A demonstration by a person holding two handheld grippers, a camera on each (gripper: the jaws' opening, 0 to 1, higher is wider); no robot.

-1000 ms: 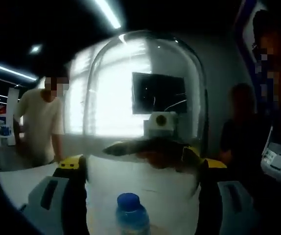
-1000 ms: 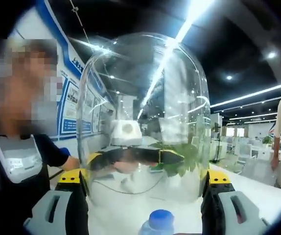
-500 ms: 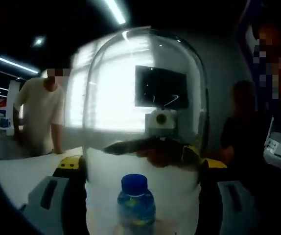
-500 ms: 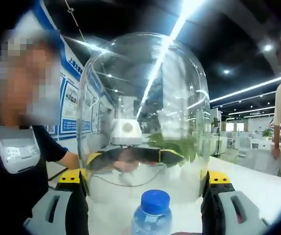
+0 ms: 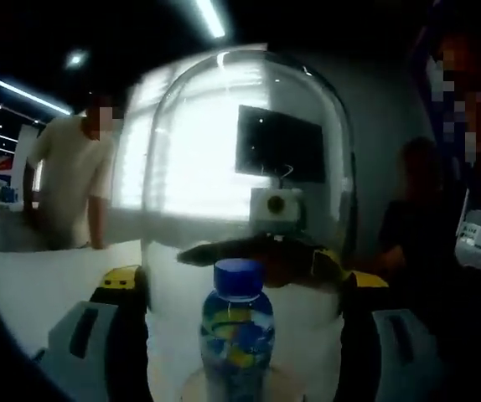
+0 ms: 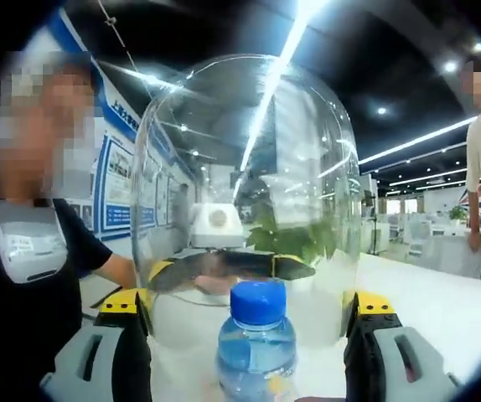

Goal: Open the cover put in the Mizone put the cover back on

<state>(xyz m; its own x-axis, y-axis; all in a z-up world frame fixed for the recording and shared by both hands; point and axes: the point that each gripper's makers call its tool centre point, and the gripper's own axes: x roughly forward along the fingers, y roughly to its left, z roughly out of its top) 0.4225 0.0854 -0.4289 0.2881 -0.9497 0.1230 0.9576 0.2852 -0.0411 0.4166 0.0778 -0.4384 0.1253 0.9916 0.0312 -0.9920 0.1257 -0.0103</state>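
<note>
Gripping the clear dome cover (image 5: 249, 167) from both sides, I see my left claw (image 5: 245, 293) and right claw (image 6: 247, 310) each pinching its wall, holding it upright. Mizone bottle (image 5: 237, 335) with blue cap (image 6: 258, 301) stands on the white tabletop (image 5: 48, 285), centered just in front of the cover.

A white bench (image 6: 442, 306) spreads below. A person in a pale shirt (image 5: 69, 188) stands beside it. Another person in a dark top with a badge (image 6: 35, 260) stands close. A dark screen (image 5: 278, 146) hangs on the wall; blue posters (image 6: 111, 197) line another.
</note>
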